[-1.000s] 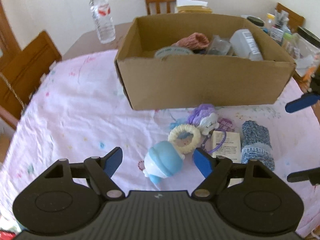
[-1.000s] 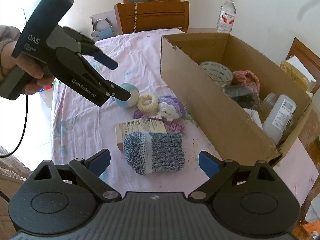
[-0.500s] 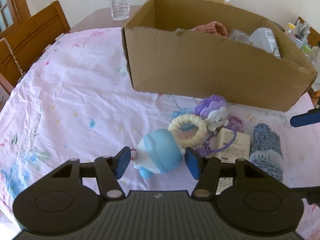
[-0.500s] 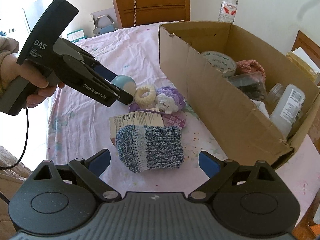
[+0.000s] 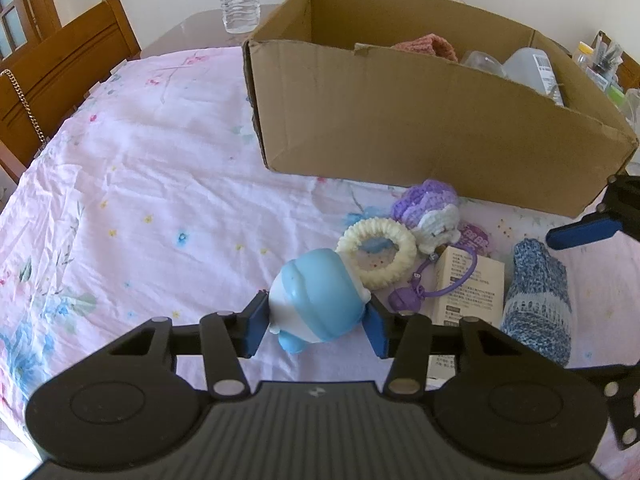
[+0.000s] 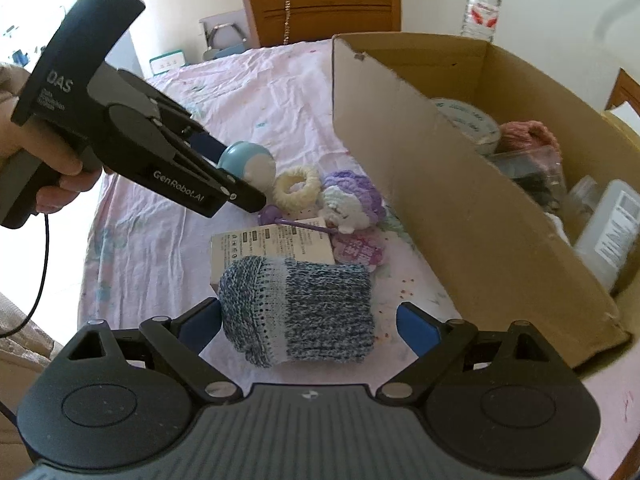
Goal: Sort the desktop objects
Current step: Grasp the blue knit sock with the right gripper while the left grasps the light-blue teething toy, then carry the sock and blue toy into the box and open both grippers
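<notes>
The left tongs point(image 5: 316, 320) are clenched on the blue-and-white toy point(image 5: 316, 304), a pad pressed to each of its sides, low over the pink floral cloth of the bench point(image 5: 140, 200). The right tongs point(image 6: 308, 324) are released, their pads either side of the blue knitted roll point(image 6: 300, 312) without gripping it. Between the two lie a cream ring point(image 5: 376, 252), a purple crocheted toy point(image 5: 430, 212) and a small carton point(image 5: 468, 284). Beyond them, towards the far edge, stands the cardboard box point(image 5: 400, 120), already holding several items.
</notes>
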`<action>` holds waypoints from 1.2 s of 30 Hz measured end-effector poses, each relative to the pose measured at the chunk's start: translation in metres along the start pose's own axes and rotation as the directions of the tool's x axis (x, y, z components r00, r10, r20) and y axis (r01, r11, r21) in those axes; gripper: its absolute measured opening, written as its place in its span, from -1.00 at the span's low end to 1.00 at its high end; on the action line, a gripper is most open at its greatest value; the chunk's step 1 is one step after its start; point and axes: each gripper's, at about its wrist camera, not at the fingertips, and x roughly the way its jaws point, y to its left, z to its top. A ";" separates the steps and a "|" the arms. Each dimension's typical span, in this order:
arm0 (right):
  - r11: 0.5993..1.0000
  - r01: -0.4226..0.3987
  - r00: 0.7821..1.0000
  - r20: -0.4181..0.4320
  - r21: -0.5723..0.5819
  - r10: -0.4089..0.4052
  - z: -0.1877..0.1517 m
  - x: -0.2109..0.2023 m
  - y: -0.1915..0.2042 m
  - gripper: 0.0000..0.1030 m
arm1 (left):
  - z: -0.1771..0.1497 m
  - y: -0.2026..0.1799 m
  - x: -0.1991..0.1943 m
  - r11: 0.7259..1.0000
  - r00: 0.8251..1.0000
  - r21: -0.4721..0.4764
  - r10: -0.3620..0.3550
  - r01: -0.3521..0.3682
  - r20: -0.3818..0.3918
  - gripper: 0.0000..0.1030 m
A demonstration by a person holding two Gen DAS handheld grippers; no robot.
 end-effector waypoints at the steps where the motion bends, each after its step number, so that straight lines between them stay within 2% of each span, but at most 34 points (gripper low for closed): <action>1: 1.000 -0.003 1.000 -0.003 -0.003 0.003 0.000 0.002 0.000 0.85 | 0.000 0.000 0.000 1.000 1.000 0.002 0.001 -0.001 0.000 -0.04; 5: 1.000 -0.011 1.000 -0.005 -0.018 0.011 -0.001 0.007 0.001 0.79 | -0.001 -0.001 -0.001 1.000 1.000 0.000 0.004 -0.004 0.002 -0.04; 9: 0.999 -0.021 1.000 -0.022 -0.040 0.020 0.000 0.012 0.005 0.60 | 0.000 -0.002 -0.002 1.000 1.000 0.009 0.003 -0.003 0.000 -0.06; 16: 0.998 -0.004 1.000 -0.016 -0.064 0.003 -0.001 0.009 0.010 0.49 | 0.001 -0.006 -0.008 0.999 1.000 0.034 -0.005 0.005 0.016 -0.09; 24: 0.999 0.018 1.000 0.018 -0.051 -0.017 0.004 -0.010 0.010 0.47 | 0.007 -0.008 -0.030 0.998 0.998 0.062 -0.023 0.020 0.054 -0.09; 36: 0.993 0.077 0.994 0.083 -0.085 -0.070 0.021 -0.047 0.012 0.47 | 0.033 -0.020 -0.068 0.979 0.993 0.203 -0.029 0.005 0.118 -0.09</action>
